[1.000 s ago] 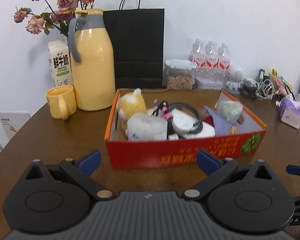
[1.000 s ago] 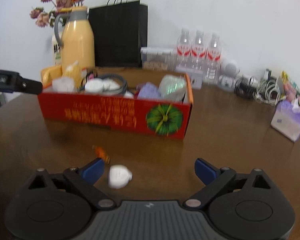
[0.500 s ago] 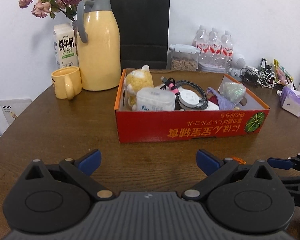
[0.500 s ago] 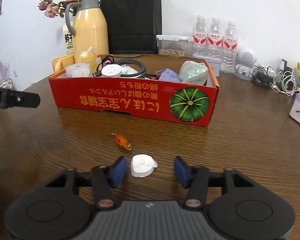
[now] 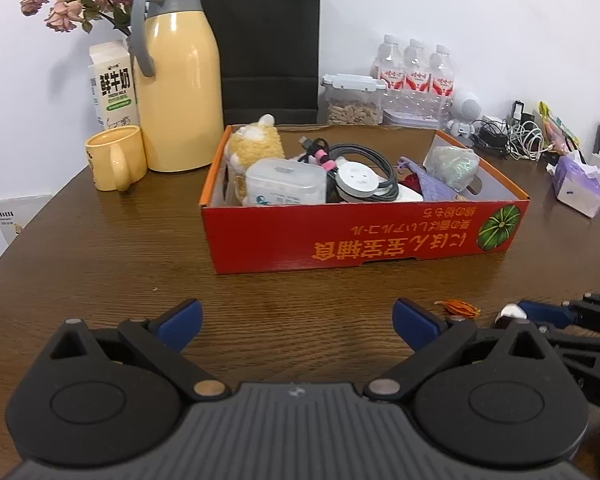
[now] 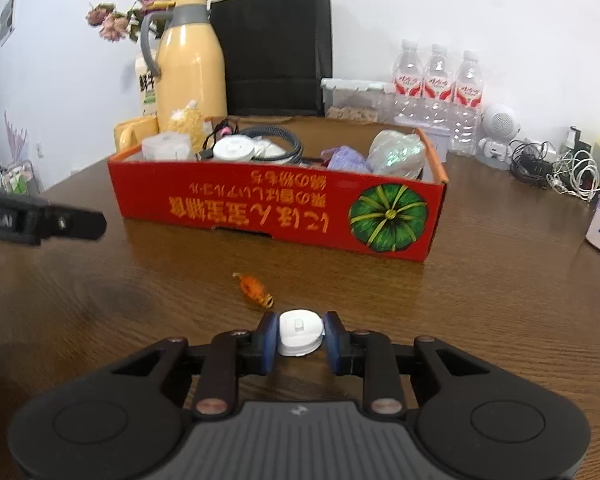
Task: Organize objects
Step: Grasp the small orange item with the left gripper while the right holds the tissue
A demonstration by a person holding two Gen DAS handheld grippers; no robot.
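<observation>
Table [image 6: 500, 300] mostly cleared; red box [image 6: 260, 216] already loaded with plush, cables, pouches. Left gripper [image 5: 296, 316] idle, wide open, empty. Right gripper [image 6: 300, 334] just closing, pads pinching small white cap [image 6: 300, 332] on the tabletop. Orange wrapper [image 6: 254, 286] still loose nearby.

The room is bright and evenly lit, with soft glare running down the yellow flask [image 5: 180, 92] and a sheen on the wooden table [image 5: 100, 248]. Both views bulge at dark-cornered edges, and the right-hand one looks slightly softer.
</observation>
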